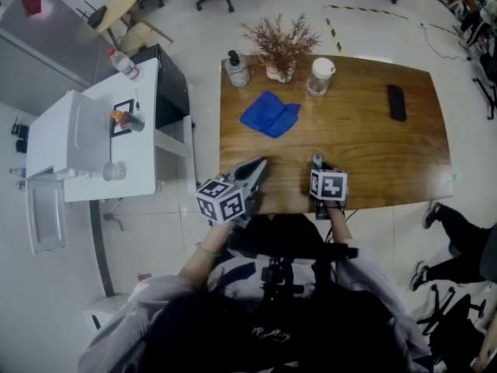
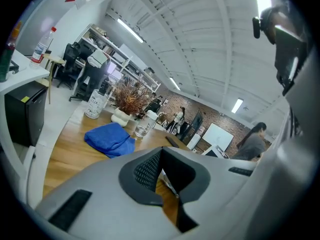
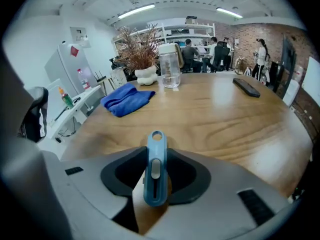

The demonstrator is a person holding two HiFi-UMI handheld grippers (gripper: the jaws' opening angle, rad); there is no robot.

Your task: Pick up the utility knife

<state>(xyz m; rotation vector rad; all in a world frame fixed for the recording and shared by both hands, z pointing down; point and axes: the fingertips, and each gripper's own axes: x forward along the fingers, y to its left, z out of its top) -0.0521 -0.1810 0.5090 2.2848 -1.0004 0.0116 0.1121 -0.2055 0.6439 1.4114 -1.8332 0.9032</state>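
Note:
The blue utility knife (image 3: 155,170) with a grey slider stands gripped between the pads of my right gripper (image 3: 156,154), its ringed end pointing away over the wooden table (image 3: 235,119). In the head view the knife (image 1: 317,160) sticks out of the right gripper (image 1: 318,166) just above the table's near edge. My left gripper (image 1: 258,165) hovers over the near left part of the table (image 1: 373,146). Its jaws meet at the tips with nothing between them (image 2: 161,151).
A folded blue cloth (image 1: 269,115) lies left of centre. At the far edge stand a pump bottle (image 1: 237,70), a dried plant in a white pot (image 1: 281,49) and a glass jar (image 1: 319,76). A black flat device (image 1: 397,102) lies far right. A white side table (image 1: 101,130) stands left.

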